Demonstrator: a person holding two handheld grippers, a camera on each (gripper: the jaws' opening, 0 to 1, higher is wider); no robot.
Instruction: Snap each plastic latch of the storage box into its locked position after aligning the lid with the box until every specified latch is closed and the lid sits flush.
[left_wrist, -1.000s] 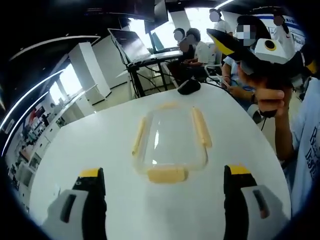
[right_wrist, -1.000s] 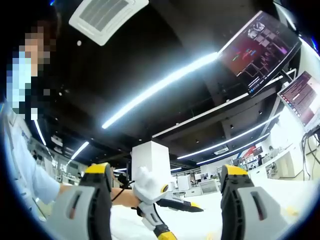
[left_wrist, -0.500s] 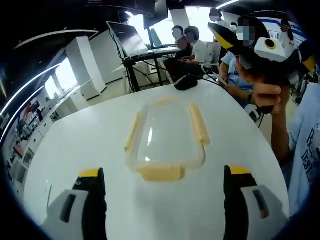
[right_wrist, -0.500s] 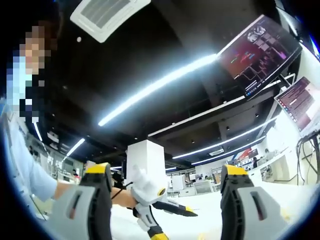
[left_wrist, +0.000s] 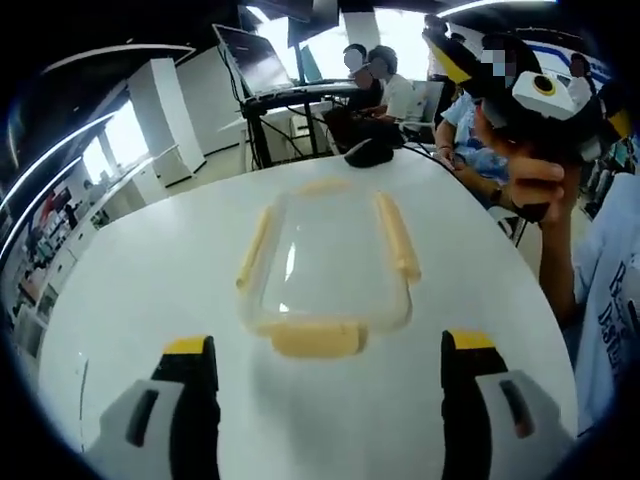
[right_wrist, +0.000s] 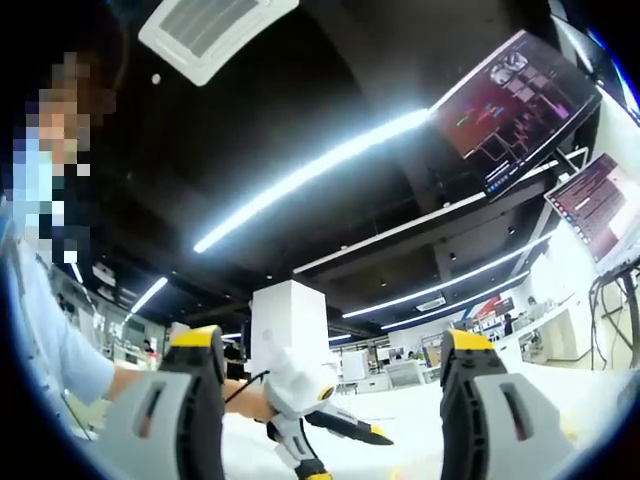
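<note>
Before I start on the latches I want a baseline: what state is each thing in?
storage box: lid on, resting on the white table.
near latch: flared outward, not snapped down.
left gripper: open, empty.
right gripper: open, empty, raised toward the ceiling.

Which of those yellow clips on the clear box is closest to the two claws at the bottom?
The short yellow plastic latch on the box's near end, lying crosswise just ahead of the left claw; the others run along the sides or far end.

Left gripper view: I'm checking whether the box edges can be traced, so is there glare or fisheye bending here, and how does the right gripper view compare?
Left gripper view: bright streaks glare on the clear lid; the white table bulges from fisheye bending. Right gripper view: aimed up at bright ceiling light strips, dark surroundings.
</note>
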